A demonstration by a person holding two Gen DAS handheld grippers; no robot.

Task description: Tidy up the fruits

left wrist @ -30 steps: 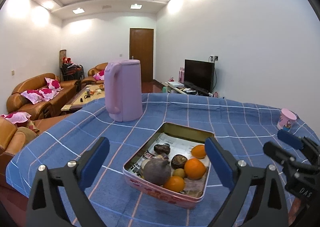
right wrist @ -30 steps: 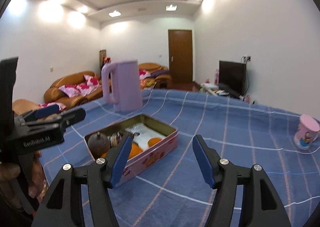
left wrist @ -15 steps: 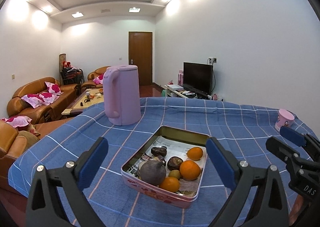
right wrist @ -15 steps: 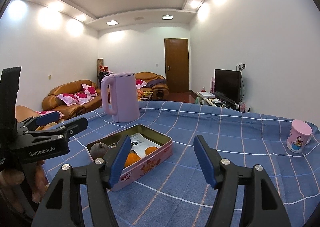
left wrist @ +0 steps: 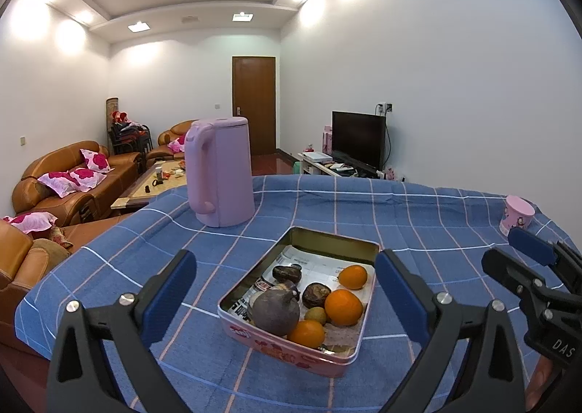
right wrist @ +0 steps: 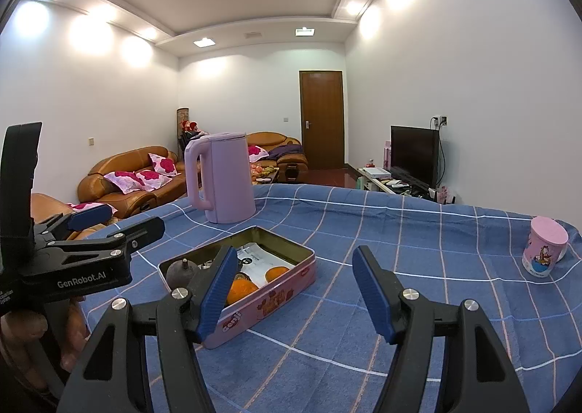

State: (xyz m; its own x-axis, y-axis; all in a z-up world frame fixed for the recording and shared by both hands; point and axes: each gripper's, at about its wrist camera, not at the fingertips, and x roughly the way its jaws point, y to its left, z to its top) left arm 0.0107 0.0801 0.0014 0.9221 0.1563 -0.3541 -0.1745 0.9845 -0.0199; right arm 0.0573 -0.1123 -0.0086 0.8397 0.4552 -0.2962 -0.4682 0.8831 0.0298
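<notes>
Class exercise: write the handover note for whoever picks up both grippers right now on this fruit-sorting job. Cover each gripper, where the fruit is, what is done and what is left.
Left gripper: jaws opening, nothing between them, hovering in front of the pink tin.
Right gripper: open, empty, over the blue checked tablecloth to the right of the tin.
Fruit: three oranges, a large dark purple fruit, a small green one and two dark brown ones all lie in the tin on newspaper.
Nearby: lilac kettle behind the tin, pink cup far right.
Done: nothing lies sorted outside the tin.
Left: probably all the sorting.
</notes>
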